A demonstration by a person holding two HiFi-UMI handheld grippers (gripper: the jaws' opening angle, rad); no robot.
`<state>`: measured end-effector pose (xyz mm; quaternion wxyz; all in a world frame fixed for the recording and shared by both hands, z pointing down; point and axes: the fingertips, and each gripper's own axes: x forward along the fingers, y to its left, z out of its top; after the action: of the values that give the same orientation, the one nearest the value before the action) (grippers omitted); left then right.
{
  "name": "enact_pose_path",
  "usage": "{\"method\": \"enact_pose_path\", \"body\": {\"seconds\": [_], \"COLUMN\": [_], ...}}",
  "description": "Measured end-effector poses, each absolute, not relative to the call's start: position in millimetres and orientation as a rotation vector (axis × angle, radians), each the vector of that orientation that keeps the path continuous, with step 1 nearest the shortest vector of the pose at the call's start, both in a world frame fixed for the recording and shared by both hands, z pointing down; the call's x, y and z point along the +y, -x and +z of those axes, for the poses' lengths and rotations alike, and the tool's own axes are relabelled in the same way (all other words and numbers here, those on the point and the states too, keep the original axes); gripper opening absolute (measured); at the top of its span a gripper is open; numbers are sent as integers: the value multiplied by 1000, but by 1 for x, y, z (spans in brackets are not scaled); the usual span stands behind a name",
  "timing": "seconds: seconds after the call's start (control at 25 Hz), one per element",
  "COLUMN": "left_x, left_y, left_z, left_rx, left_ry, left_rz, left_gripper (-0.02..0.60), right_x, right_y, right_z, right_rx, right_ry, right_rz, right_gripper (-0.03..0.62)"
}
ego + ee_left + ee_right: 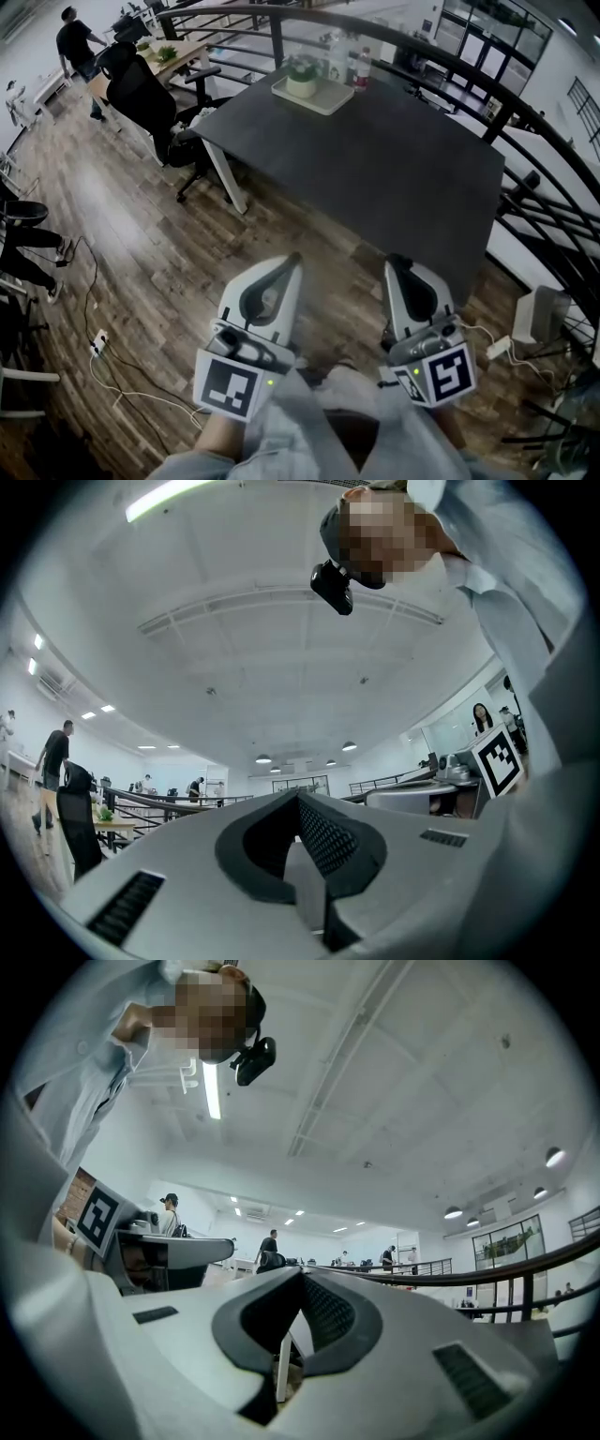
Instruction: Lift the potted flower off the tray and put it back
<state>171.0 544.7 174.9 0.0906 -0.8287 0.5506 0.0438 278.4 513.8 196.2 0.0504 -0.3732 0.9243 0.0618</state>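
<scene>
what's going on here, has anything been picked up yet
A person stands back from the dark table, holding a left tool and a right tool low in front of the body. Both are shut and empty. The potted flower sits on its tray at the table's far end, untouched; the lift has not begun.

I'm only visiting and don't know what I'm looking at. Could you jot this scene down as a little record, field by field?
Setting: office, wooden floor, dark table
Tray: pale, at the table's far end
Potted flower: upright on the tray
Behind the tray: bottles
Left tongs: shut, empty, over the floor short of the table
Right tongs: shut, empty, alongside the left tongs
Task stage: flower not yet reached
Also there: black office chair left of the table
</scene>
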Motion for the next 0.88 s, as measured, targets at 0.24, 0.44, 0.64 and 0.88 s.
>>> {"method": "enact_pose_path", "body": {"seconds": [0.24,0.44,0.64,0.88], "left_x": [554,569,582,595], "left_y": [-145,-122,-105,-90], "left_z": [178,179,185,190], "left_rx": [1670,1690,1700,1731], "left_ry": [2435,2409,2401,2392], "left_rz": [120,115,99,95], "left_gripper": [-2,-2,-2,-2], "right_x": [516,527,536,547], "right_y": [-269,-254,-238,-224], "right_z": [195,196,200,204], "right_rx": [2796,2784,2775,2797], "right_ry": [1157,1160,1153,1135], "right_rz": [201,205,207,199], "right_gripper": [-2,0,0,0]}}
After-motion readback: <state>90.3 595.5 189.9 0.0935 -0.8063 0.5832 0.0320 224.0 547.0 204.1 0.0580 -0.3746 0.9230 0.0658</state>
